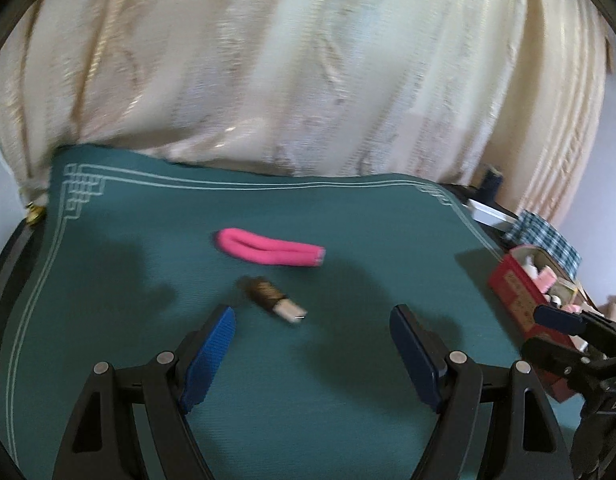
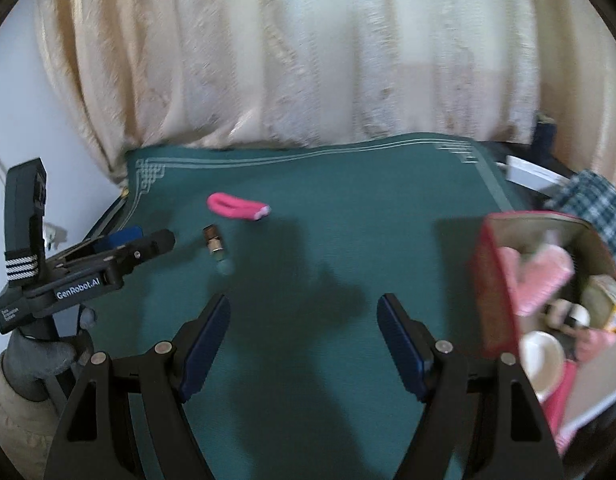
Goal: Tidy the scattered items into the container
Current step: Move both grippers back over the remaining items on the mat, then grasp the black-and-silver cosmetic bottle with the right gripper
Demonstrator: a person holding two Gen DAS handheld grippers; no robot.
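Two items lie loose on the green cloth-covered tabletop (image 1: 347, 420).
Both the left hand-held gripper (image 1: 311, 354) and right hand-held gripper (image 2: 304, 344) gape empty; the folded pink foam curler (image 1: 270, 252) and small brown capped bottle (image 1: 274, 300) lie mid-frame, the red open box (image 2: 493, 280) of pink items at right edge.

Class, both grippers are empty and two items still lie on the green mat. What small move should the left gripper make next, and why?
Probably ease the left gripper forward and down over the small brown bottle. Its jaws stand open and empty, and the bottle lies on the mat just ahead of them, nearer than the pink hair roller. The red box waits on the right.
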